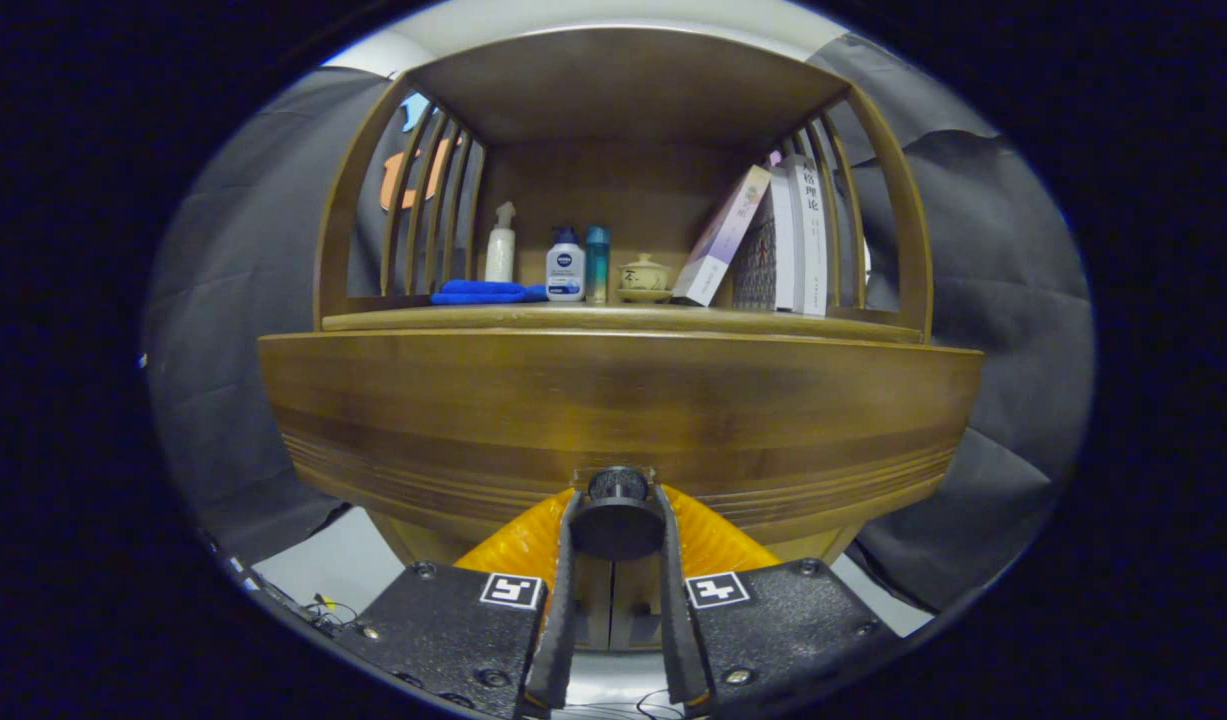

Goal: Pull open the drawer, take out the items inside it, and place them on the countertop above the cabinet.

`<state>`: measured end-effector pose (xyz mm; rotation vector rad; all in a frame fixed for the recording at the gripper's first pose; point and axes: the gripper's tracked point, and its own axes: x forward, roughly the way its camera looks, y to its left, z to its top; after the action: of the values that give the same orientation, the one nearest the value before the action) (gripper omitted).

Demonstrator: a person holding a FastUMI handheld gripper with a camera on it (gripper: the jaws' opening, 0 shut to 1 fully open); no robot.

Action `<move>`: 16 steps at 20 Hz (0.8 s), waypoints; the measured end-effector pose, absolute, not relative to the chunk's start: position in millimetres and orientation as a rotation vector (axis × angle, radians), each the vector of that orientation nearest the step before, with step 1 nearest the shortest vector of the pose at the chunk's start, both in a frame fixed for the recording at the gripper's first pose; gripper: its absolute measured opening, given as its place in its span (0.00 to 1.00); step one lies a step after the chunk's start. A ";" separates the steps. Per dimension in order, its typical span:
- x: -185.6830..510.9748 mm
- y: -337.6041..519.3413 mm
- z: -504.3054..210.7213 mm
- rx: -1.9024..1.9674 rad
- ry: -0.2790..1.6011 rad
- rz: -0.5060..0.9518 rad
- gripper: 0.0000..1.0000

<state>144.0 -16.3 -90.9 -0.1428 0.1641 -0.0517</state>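
I have the gripper (618, 500) up against the front of the brown wooden drawer (613, 420), and its 2 fingers are clenched on the round dark drawer knob (617, 520), 1 finger pressed to each side of it. The knob sits low on the drawer front, at its middle, and looks like a flat disc on a short ribbed stem.

The drawer front is a wide panel of dark-stained wood with streaky horizontal grain, and several thin grooves run in parallel lines along its lower part. I cannot tell from here whether the drawer is pulled out at all, and its inside is hidden from me.

Right above the drawer front lies the wooden countertop (533, 318) of the slatted wooden cabinet (623, 90). On it, from my left, I see a folded blue cloth (483, 292), a white spray bottle (500, 245) behind it, a white bottle with a blue cap (565, 265), a slim teal bottle (597, 262) just beside that, and a small cream lidded cup on a saucer (644, 275). Further right, a pale boxed book (723, 235) leans against 2 upright white books (803, 235) at the slatted side.

Black cloth (983, 280) hangs on either side of the cabinet.
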 end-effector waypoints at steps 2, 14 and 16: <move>131.7 -17.2 -92.1 -0.143 0.165 -0.050 0.39; 63.8 -16.8 -104.8 -0.134 0.202 -0.027 0.39; 56.6 -13.6 -106.2 -0.121 0.209 -0.018 0.39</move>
<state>56.6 -13.6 -106.2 -0.1211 0.2090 -0.0183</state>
